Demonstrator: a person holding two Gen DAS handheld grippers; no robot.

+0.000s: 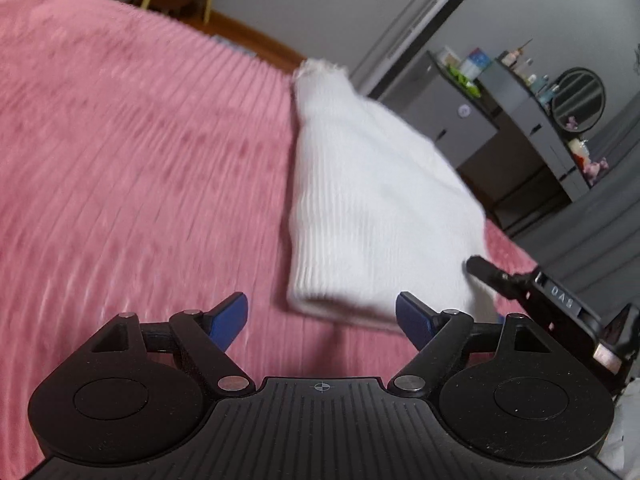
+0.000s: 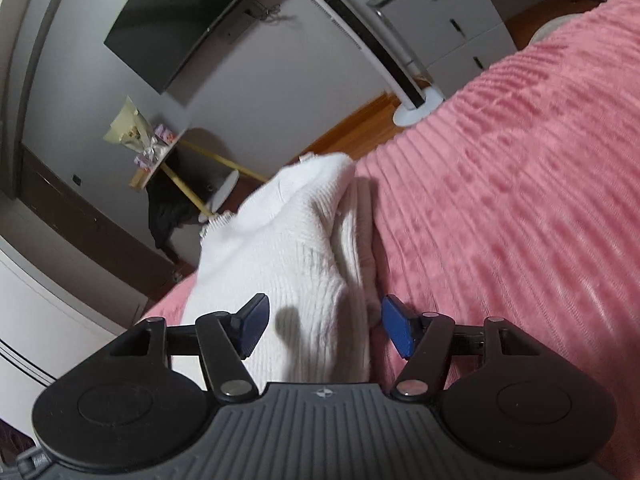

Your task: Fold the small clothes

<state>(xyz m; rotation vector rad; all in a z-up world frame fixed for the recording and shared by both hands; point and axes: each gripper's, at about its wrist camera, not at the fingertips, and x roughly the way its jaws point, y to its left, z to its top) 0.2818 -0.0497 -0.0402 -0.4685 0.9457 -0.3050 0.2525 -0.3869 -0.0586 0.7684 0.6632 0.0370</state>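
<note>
A small white ribbed knit garment (image 1: 372,200) lies folded on a pink ribbed blanket (image 1: 140,152), near the bed's edge. My left gripper (image 1: 322,320) is open, its blue fingertips (image 1: 228,318) just short of the garment's near edge. My right gripper (image 2: 320,328) is open too, its blue fingertips (image 2: 396,330) on either side of the same garment (image 2: 296,256), which runs between them; the jaws are apart and not clamped. The right gripper's black finger also shows in the left wrist view (image 1: 492,272), at the garment's right side.
The pink blanket (image 2: 520,200) spreads wide beside the garment. Beyond the bed's edge are a wooden floor (image 2: 352,128), grey cabinets (image 1: 460,128), a white fan stand (image 2: 416,108), a wall TV (image 2: 192,20) and a small side table (image 2: 160,156).
</note>
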